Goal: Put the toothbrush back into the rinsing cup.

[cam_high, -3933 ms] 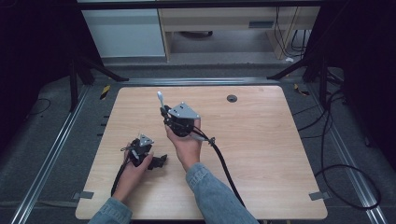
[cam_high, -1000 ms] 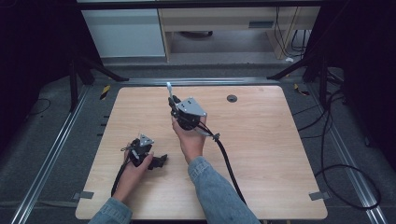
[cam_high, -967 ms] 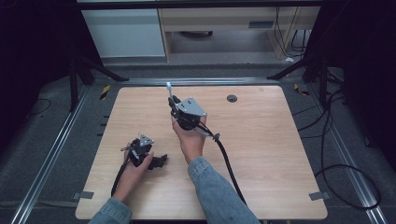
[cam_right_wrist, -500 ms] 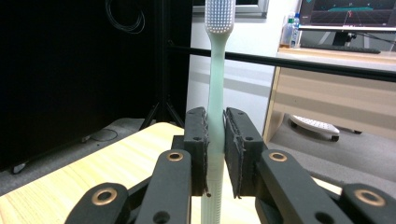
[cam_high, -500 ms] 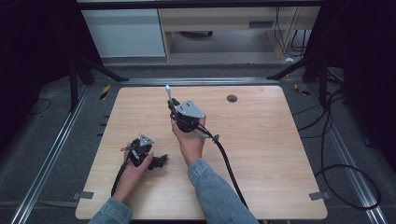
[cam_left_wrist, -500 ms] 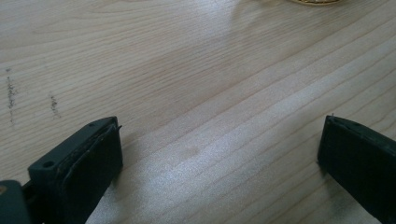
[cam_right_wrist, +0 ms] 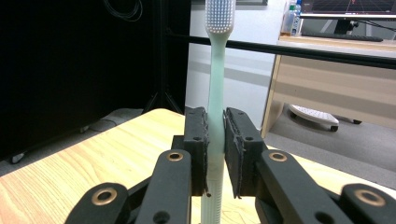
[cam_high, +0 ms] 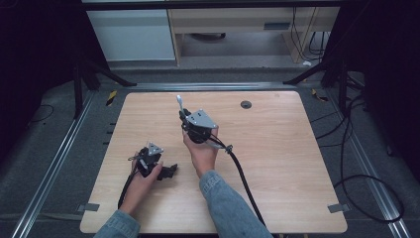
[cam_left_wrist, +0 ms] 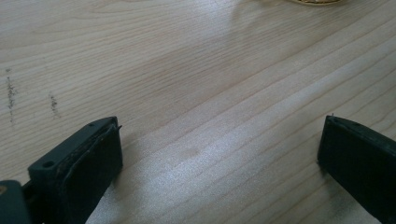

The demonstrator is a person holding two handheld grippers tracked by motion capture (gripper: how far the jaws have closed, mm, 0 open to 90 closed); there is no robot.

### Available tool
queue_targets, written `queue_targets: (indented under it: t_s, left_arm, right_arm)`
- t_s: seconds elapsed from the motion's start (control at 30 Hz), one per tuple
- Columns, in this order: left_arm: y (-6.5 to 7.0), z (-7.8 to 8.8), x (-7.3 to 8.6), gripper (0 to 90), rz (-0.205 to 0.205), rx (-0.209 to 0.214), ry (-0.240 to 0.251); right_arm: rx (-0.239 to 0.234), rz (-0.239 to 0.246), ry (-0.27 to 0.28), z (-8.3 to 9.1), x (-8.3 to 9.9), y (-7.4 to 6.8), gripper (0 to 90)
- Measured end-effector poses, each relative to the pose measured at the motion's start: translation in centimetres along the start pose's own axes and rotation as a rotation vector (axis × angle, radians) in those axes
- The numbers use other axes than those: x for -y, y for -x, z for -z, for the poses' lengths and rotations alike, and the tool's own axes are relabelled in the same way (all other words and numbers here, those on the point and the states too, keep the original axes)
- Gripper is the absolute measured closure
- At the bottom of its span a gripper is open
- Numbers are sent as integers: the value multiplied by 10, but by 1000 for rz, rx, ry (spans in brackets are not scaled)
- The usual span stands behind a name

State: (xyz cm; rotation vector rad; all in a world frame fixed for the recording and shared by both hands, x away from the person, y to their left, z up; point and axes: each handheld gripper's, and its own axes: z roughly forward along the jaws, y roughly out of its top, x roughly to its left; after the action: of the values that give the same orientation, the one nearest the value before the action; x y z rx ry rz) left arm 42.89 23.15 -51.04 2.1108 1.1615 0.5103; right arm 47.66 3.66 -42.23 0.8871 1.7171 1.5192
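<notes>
A pale green toothbrush (cam_right_wrist: pixel 218 70) with white bristles stands upright, bristle head on top, and my right gripper (cam_right_wrist: pixel 215 115) is shut on its handle. In the high view that right gripper (cam_high: pixel 183 115) is held above the middle of the wooden table (cam_high: pixel 297 163), with the toothbrush (cam_high: pixel 180 102) sticking out past it toward the far edge. My left gripper (cam_high: pixel 167 171) rests low at the table's near left. Its own view shows the left gripper (cam_left_wrist: pixel 222 135) wide open over bare wood (cam_left_wrist: pixel 187 70), with nothing between the pads.
A black cable (cam_high: pixel 242 173) trails from the right gripper to the near edge. A round black grommet (cam_high: pixel 246 104) sits near the table's far edge. Beyond the table stand a white cabinet (cam_high: pixel 133 34) and a wooden desk (cam_high: pixel 237 20); metal rails flank both sides.
Since the oldest frame my right gripper has carried the toothbrush a little farther from the person and slightly right. Over the last second it barely shifts. The left gripper stays put.
</notes>
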Motion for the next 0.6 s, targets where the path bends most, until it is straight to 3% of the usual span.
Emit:
queue_targets:
  t_s: [0.6]
  left_arm:
    - [0, 0, 0, 0, -1, 0, -1]
  right_arm:
    - [-5, -6, -12, -2, 20, -1, 794]
